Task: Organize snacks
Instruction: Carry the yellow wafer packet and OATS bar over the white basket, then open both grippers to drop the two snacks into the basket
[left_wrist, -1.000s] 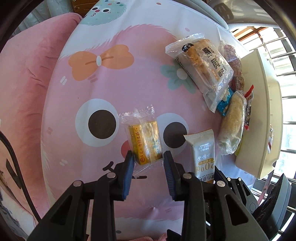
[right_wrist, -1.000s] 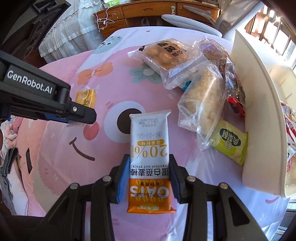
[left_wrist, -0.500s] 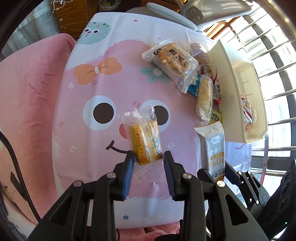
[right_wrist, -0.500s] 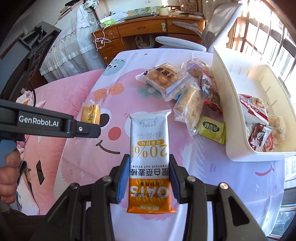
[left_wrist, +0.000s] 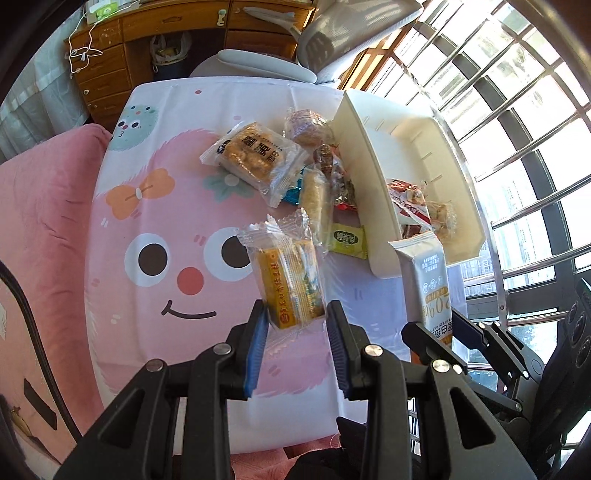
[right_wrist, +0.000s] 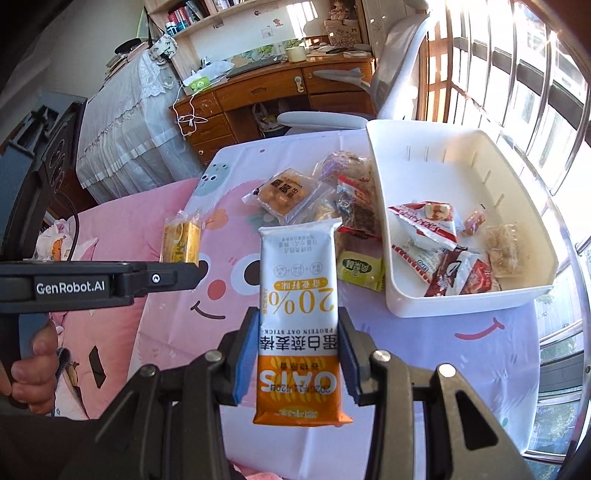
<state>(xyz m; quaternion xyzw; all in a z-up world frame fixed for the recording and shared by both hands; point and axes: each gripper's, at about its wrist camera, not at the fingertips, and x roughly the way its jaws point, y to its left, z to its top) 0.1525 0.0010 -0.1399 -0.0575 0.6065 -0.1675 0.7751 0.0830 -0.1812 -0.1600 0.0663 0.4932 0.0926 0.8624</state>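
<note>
Each hand-held gripper was clamped on a snack: the left hand-held gripper (left_wrist: 295, 325) pinched the yellow cookie pack (left_wrist: 290, 282) by its end, the right hand-held gripper (right_wrist: 297, 350) squeezed the oat bar (right_wrist: 299, 291). The slippery pack could slide out and miss the white bin (right_wrist: 476, 295) at the counter's window edge.

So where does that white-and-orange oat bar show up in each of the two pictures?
Left wrist view: oat bar at lower right, gripped by the other gripper.
Right wrist view: oat bar at centre, clamped in the right gripper.
Shared landmark: the white bin, right of the bar.
</note>
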